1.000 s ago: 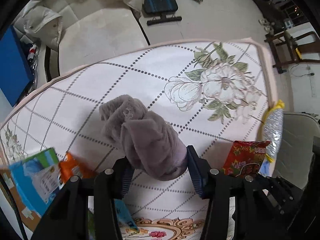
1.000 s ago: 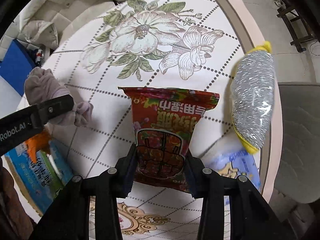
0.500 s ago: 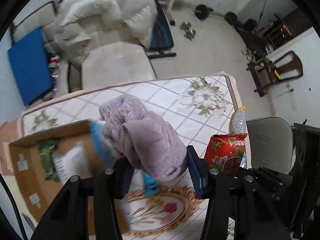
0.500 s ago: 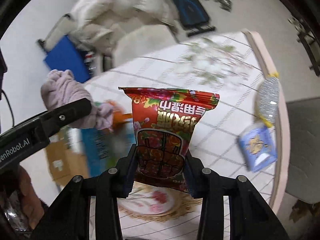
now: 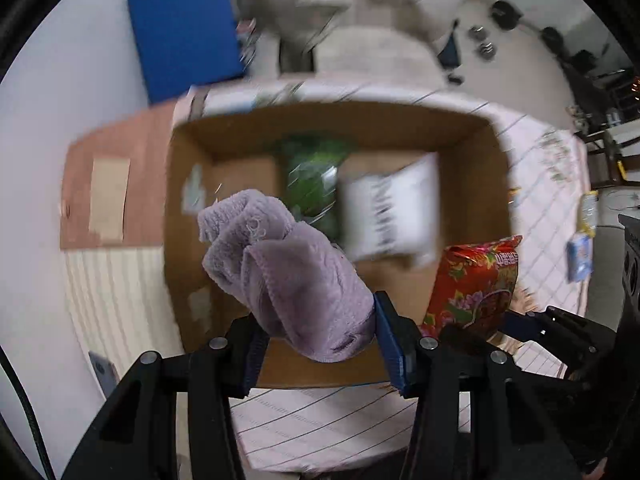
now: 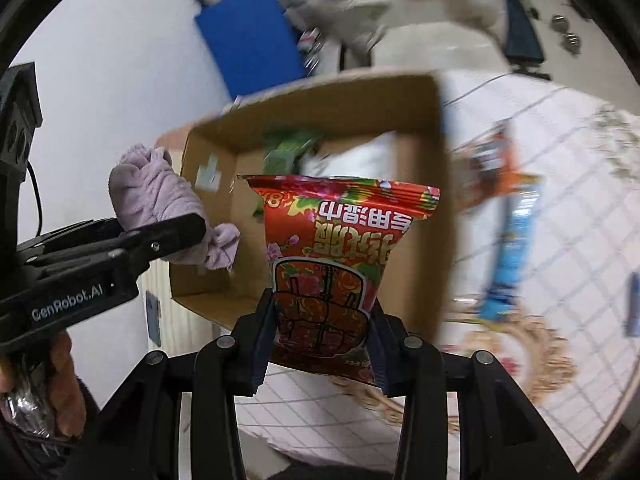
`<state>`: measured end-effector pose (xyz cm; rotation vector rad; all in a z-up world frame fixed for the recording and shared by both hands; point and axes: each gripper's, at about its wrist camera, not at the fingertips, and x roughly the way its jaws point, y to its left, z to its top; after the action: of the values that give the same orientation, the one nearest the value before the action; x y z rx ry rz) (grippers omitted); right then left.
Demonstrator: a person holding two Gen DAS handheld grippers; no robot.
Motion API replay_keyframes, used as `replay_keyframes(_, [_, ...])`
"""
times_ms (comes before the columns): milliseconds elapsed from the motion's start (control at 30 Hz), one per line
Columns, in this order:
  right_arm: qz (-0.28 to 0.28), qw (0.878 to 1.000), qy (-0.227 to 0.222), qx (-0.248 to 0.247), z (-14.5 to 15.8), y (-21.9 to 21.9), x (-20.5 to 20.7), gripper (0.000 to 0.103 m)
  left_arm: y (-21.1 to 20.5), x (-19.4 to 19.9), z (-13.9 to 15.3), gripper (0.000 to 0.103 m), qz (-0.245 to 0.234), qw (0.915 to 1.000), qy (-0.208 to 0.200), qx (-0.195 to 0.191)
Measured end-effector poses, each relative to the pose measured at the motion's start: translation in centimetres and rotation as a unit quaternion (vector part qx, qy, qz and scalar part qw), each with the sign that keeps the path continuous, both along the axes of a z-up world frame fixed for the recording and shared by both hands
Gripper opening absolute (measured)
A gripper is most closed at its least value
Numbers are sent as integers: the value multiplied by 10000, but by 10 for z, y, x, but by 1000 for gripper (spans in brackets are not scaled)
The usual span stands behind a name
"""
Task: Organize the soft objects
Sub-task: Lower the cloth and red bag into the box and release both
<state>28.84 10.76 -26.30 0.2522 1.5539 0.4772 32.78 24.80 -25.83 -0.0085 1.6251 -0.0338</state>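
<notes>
My left gripper (image 5: 318, 338) is shut on a fluffy lilac towel (image 5: 288, 276) and holds it above the near left part of an open cardboard box (image 5: 486, 130). My right gripper (image 6: 322, 338) is shut on a red flowered snack bag (image 6: 340, 256) and holds it over the box's (image 6: 416, 92) near edge. The towel (image 6: 154, 196) and the left gripper also show at the left of the right wrist view. The red bag (image 5: 478, 284) shows at the right of the left wrist view. A green packet (image 5: 314, 172) and a white packet (image 5: 390, 208) lie inside the box.
The box stands at the left end of a table under a white flowered cloth (image 6: 568, 240). An orange and blue packet (image 6: 510, 216) lies on the cloth right of the box. A blue panel (image 5: 184, 28) and a pale sofa (image 5: 360, 12) stand behind.
Both grippers have swung left from over the tablecloth to above the open box, carrying the towel and the red bag. Their grips have not changed.
</notes>
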Motion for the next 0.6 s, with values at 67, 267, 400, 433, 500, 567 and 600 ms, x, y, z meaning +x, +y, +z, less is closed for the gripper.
replay_keyframes(67, [148,9998,118,-58,-19,30,-3,44,20,-1,-27,47,70,9992,382,-55])
replay_keyframes(267, [442,9983,241,-305,-65,78,0,44,48,-2,-81,47,-3,9932,1148,-181])
replay_keyframes(400, [665,9964,313,-413,-84,97,-3,44,51,-4,-106,50,-79,9878,1536,-241])
replay_keyframes(433, [705,9961,354,-403,-87,101,-3,44,49,-4,-111,51,-107,9861,1642,-226])
replay_keyframes(500, [785,9951,494,-337,-95,108,-3,45,47,-5,-118,52,-128,9837,1779,-225])
replay_keyframes(567, [842,9938,642,-342,-103,109,-3,51,47,-6,-120,54,-46,9822,1855,-286])
replay_keyframes(600, [851,9935,671,-335,-103,108,-3,66,46,-6,-121,57,-21,9819,1862,-343])
